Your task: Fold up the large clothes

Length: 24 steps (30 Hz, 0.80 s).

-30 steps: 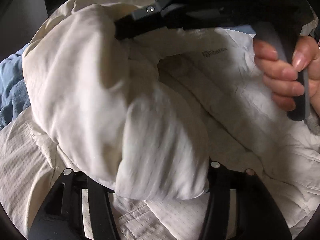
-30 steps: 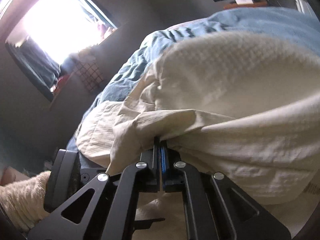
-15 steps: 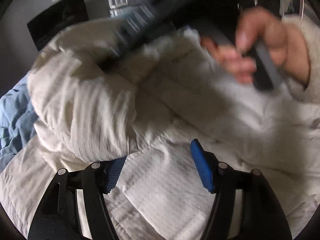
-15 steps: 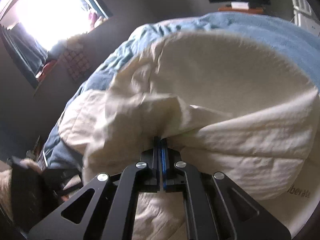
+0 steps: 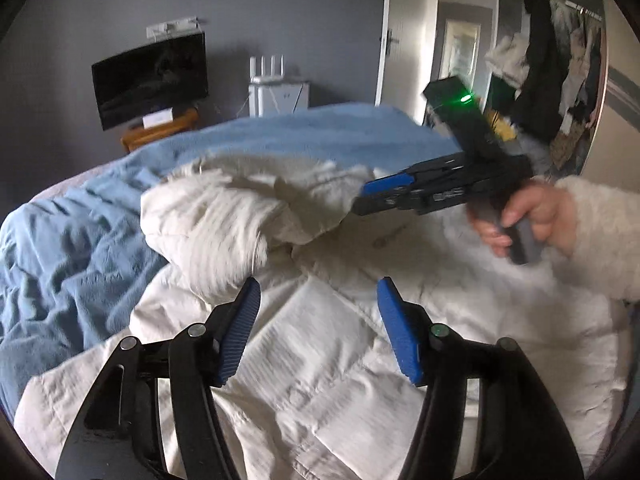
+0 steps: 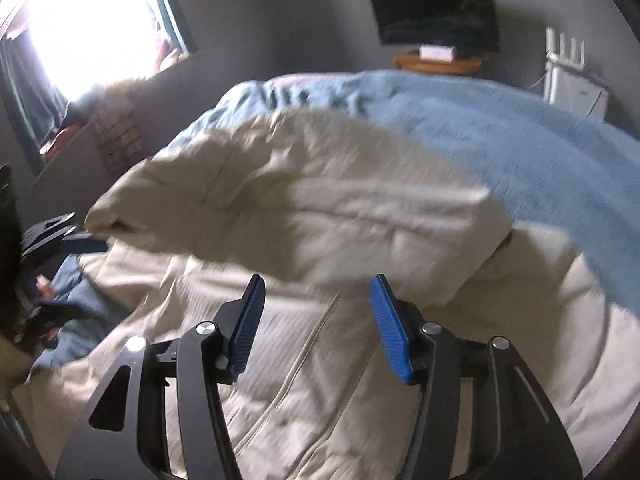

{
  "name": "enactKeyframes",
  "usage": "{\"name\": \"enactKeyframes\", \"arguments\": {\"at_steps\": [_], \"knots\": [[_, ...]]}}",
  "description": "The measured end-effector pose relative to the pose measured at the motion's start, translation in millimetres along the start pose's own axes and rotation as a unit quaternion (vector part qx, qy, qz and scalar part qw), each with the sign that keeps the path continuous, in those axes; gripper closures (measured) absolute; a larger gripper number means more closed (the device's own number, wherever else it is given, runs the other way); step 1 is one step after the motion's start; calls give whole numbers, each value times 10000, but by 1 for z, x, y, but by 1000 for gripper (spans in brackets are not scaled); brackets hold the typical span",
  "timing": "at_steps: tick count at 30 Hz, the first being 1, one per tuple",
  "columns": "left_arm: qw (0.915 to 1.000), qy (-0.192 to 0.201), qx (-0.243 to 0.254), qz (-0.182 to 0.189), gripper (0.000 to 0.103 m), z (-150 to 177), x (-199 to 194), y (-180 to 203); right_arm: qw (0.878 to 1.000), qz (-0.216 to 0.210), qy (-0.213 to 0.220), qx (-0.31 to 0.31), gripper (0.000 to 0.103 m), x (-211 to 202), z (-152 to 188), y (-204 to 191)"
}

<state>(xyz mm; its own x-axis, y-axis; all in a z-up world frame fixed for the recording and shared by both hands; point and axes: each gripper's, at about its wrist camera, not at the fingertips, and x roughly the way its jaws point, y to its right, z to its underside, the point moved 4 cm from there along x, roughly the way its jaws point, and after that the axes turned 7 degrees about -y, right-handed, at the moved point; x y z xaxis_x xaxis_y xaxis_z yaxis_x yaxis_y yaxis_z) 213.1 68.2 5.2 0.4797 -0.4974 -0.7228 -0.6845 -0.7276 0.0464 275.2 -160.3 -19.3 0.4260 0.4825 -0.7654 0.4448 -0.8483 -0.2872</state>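
Released since a second ago: the cream garment was clamped in the right hand-held gripper, whose jaws are now opening with nothing pinched between the blue pads. The left hand-held gripper has been lifted clear; its jaws are apart but closing slightly, nothing gripped. The garment is laid on the bed over a blue blanket, one part folded over the body, a button placket seen below the right jaws. From the left view the right hand-held gripper is held over the fabric by a hand in a fluffy sleeve. Behind the bed: a dark TV on a wooden stand, a white router, a door, hanging clothes, a bright window. Heavy motion blur.
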Motion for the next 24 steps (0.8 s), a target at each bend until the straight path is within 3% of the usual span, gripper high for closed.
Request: {"name": "enactKeyframes", "arguments": {"at_steps": [1,5,9,10,14,19,24], "knots": [[10000,61,6,15,44,-2,4,12,9999,24,87,61,51,-2,-8,4],[9996,214,-111,-116,42,-12,-12,1,9994,54,288,206,51,-5,-28,8],[9985,-69,-244,-495,44,-23,17,-11,9994,263,48,228,51,14,-30,21],[9980,-140,-308,-539,50,-24,28,-14,9992,349,-71,201,51,23,-27,23],[9914,-805,-646,-800,68,-18,84,-32,9965,651,-528,36,51,50,0,30],[9802,-1618,-698,-901,69,23,136,-42,9907,764,-1111,-159,51,78,34,37],[9757,-1879,-702,-883,69,57,159,-43,9890,758,-1261,-136,51,99,61,46]]}}
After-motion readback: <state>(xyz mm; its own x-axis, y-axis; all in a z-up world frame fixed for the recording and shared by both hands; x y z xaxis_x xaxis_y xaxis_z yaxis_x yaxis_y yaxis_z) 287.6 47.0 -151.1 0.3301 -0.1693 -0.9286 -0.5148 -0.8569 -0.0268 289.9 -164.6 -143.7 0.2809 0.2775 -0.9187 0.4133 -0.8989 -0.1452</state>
